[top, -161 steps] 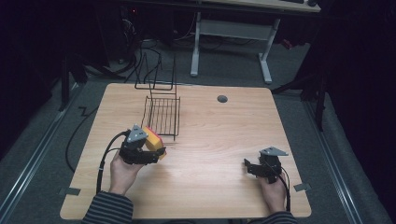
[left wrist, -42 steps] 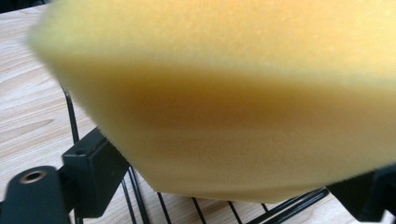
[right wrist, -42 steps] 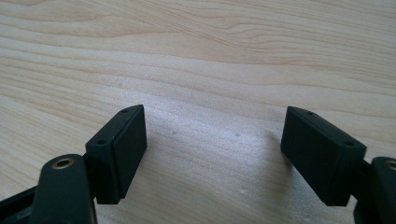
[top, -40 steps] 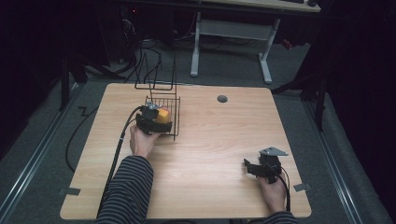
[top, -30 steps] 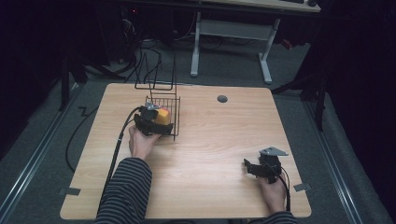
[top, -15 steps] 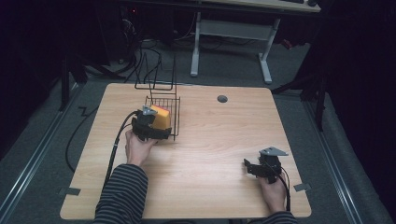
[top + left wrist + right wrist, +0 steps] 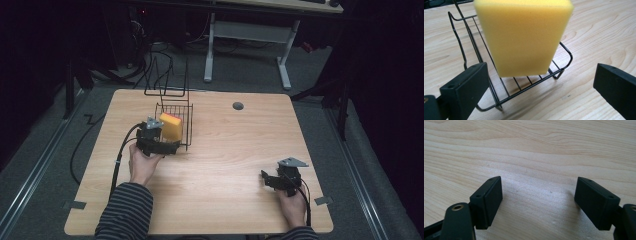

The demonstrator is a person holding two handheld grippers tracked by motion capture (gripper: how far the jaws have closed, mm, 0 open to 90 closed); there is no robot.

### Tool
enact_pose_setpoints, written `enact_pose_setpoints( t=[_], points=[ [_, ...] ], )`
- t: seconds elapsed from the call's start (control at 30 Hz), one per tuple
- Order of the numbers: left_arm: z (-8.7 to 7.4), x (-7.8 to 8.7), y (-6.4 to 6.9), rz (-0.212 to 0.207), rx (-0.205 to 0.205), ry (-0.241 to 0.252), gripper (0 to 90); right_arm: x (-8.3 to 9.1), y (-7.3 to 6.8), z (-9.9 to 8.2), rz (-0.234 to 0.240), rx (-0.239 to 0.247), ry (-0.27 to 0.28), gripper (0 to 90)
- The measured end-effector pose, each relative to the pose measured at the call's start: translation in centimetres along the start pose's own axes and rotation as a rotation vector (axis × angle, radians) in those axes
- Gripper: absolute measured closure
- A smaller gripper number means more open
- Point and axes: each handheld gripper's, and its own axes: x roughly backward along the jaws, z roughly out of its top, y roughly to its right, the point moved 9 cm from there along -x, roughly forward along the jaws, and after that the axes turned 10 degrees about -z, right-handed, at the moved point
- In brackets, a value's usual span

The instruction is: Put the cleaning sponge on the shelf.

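With the sponge (image 7: 524,37) standing in the wire rack (image 7: 564,53), my left gripper (image 7: 537,85) gapes wide, the right gripper (image 7: 539,202) idles wide, leaving only withdrawal, I judge.

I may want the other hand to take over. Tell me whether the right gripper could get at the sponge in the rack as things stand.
Probably yes: the right gripper is open, with bare table between it and the sponge. The wire rack and left gripper crowd the sponge's sides.

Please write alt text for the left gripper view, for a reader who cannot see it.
A yellow sponge stands on end in a black wire basket on a wooden table. The left tool is open, its two black jaws wide apart in the foreground and not touching the sponge.
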Motion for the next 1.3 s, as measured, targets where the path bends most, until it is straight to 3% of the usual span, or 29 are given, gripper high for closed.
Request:
enact_pose_setpoints(
  t=[0.5,1.07,1.3],
  points=[
    [-0.3,2.5,0.5,-0.013,0.000,0.055,2.9,0.0,0.0,0.0,0.000,0.000,0.000,22.8],
    [-0.5,4.2,1.6,-0.020,-0.028,0.071,3.9,0.0,0.0,0.0,0.000,0.000,0.000,22.7],
    [-1.1,4.8,1.5,-0.008,-0.021,0.076,4.4,0.0,0.0,0.0,-0.001,0.000,0.000,22.7]
  ],
)
